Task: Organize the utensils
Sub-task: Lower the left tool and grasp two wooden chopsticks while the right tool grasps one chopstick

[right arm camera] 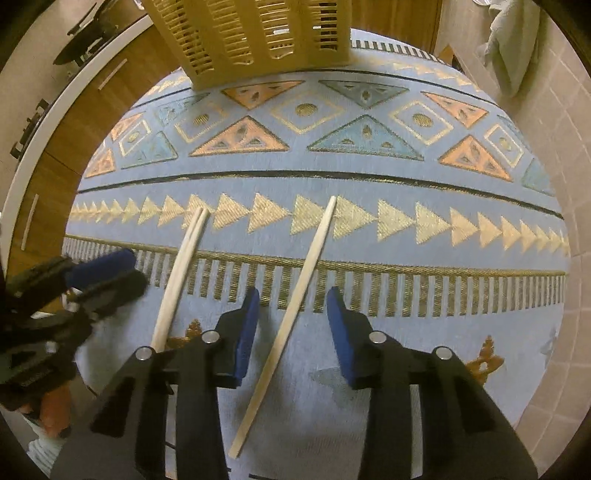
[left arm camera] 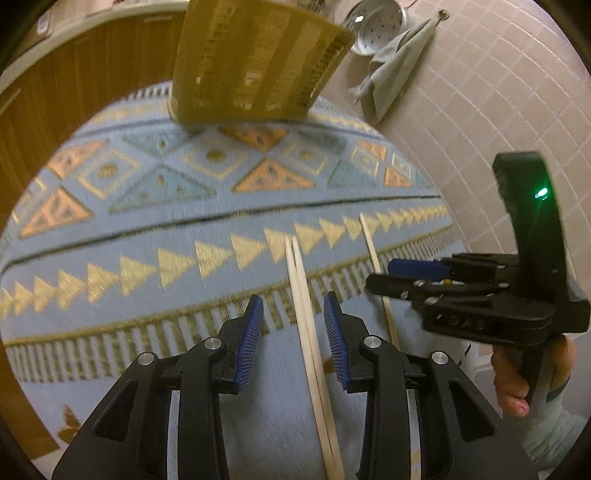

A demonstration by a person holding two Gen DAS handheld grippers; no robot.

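Two pale wooden chopsticks [left arm camera: 308, 317] lie side by side on the blue patterned tablecloth [left arm camera: 147, 206], running between the fingers of my open left gripper [left arm camera: 293, 325]. A third, single chopstick [right arm camera: 291, 306] lies apart to their right, between the fingers of my open right gripper [right arm camera: 291, 321]. Whether either gripper touches the cloth I cannot tell. The pair shows at the left in the right wrist view [right arm camera: 181, 269], beside the left gripper [right arm camera: 107, 273]. The single chopstick [left arm camera: 373, 254] and the right gripper [left arm camera: 399, 277] show at the right in the left wrist view. A yellow slotted utensil basket [left arm camera: 255, 62] stands at the table's far side.
The basket also shows in the right wrist view [right arm camera: 251, 33]. A tiled wall [left arm camera: 498, 92] runs along the right with a grey towel [left arm camera: 395, 66] and a white colander [left arm camera: 376, 26] hanging on it. Wooden cabinets [left arm camera: 74, 85] stand beyond the table on the left.
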